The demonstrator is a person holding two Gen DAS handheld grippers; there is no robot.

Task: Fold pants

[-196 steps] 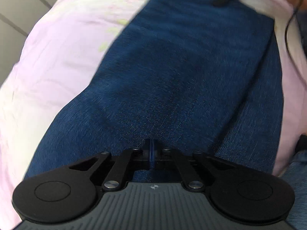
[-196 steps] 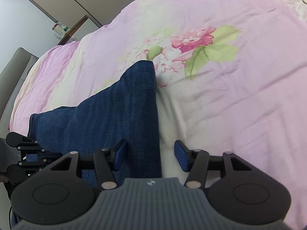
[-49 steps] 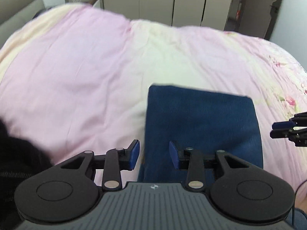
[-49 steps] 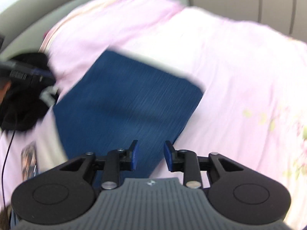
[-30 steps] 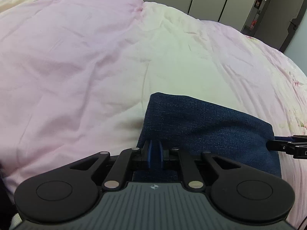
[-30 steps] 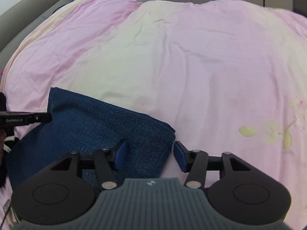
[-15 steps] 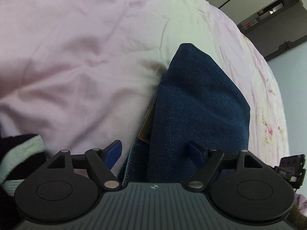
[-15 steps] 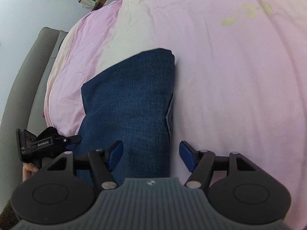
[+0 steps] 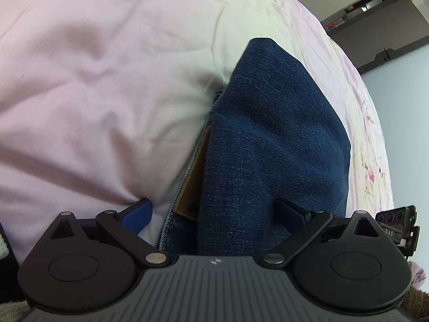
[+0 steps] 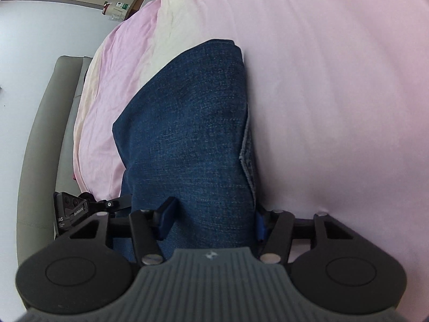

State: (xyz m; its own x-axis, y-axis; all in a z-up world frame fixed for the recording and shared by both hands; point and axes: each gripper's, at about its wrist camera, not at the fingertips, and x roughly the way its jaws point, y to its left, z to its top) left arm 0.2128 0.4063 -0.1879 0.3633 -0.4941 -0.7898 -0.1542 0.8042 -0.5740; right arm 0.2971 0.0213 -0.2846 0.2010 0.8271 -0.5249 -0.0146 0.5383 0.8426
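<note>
both cameras have dropped closer; left gripper [image 9: 214, 212] and right gripper [image 10: 213, 218] straddle pants [image 9: 270, 145], jaws wide.

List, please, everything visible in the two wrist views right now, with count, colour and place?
folded jeans: one, dark blue, lying on the duvet, running forward between both grippers' fingers.
leather patch: one, tan, at the jeans' left edge, tucked between layers.
duvet: one, pink and cream with faint flowers, under the jeans.
headboard: one, grey, padded, at the bed's end in the right wrist view.
bottle: one, pale with a green label, on furniture beyond the bed.
shelf unit: one, dark, against the far wall.
left gripper: one, black with blue pads, open, straddling the jeans.
right gripper: one, black with blue pads, open around the jeans.
</note>
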